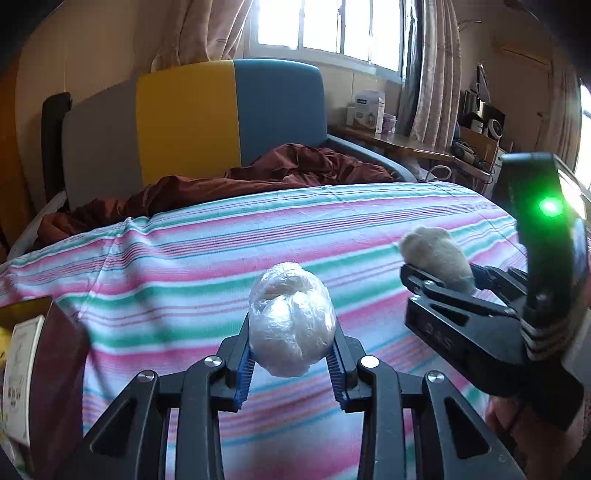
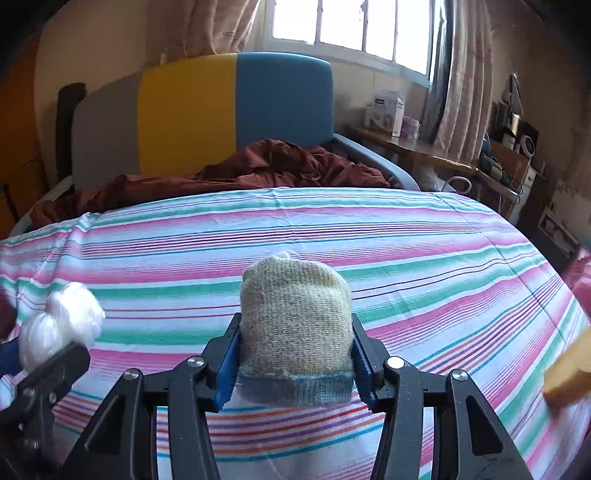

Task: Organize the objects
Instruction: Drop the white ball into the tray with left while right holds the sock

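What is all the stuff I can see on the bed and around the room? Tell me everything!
plastic-wrapped ball: one, clear-white, held above the bed in the left gripper.
rolled knit sock: one, beige with a blue-grey cuff, held in the right gripper.
striped sheet: one, pink, green and white, covering the bed.
blanket: one, dark red, crumpled at the head of the bed.
headboard: one, grey, yellow and blue panels, behind the blanket.
white box: one, on the wooden side table below the window.
curtains: pinkish, beside the window.
left hand-held gripper: one, black with blue pads, shut on the ball.
right hand-held gripper: one, black with blue pads, shut on the sock.
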Demonstrator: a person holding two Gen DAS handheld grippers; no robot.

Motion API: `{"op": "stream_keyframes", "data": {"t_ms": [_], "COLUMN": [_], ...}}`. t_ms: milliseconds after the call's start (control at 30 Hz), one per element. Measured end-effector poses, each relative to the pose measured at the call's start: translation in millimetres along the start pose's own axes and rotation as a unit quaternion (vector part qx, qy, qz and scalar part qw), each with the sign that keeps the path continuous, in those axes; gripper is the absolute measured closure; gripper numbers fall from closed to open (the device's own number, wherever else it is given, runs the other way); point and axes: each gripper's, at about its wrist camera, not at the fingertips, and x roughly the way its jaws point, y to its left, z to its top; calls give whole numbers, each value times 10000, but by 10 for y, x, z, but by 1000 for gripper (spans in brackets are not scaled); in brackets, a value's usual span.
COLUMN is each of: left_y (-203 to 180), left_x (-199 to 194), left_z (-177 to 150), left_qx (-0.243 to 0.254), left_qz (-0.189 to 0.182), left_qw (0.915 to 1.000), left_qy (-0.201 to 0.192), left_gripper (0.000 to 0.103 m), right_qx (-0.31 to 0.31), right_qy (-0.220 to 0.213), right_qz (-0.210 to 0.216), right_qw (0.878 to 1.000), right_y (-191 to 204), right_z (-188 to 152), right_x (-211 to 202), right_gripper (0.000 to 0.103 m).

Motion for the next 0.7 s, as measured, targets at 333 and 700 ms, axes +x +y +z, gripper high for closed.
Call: {"op": "stream_keyframes", "data": {"t_ms": [333,700], "left_y": [170,306], "left_x": [-398,-968], "left_z": [-199,-439], "left_qx": [-377,-465], "left_qz": [-167,-630], "left_qw": [9991,9969], "left_qy": [137,124], "left_gripper": [69,69], "right_qx": [-152,-505], "right_qy": [-125,-139], "right_qz": [78,75], "right_qw": [9998,9986], "right_y": [117,302], "right_z": [-149,-263], "right_x": [-266,-418], "right_gripper": [50,50]}}
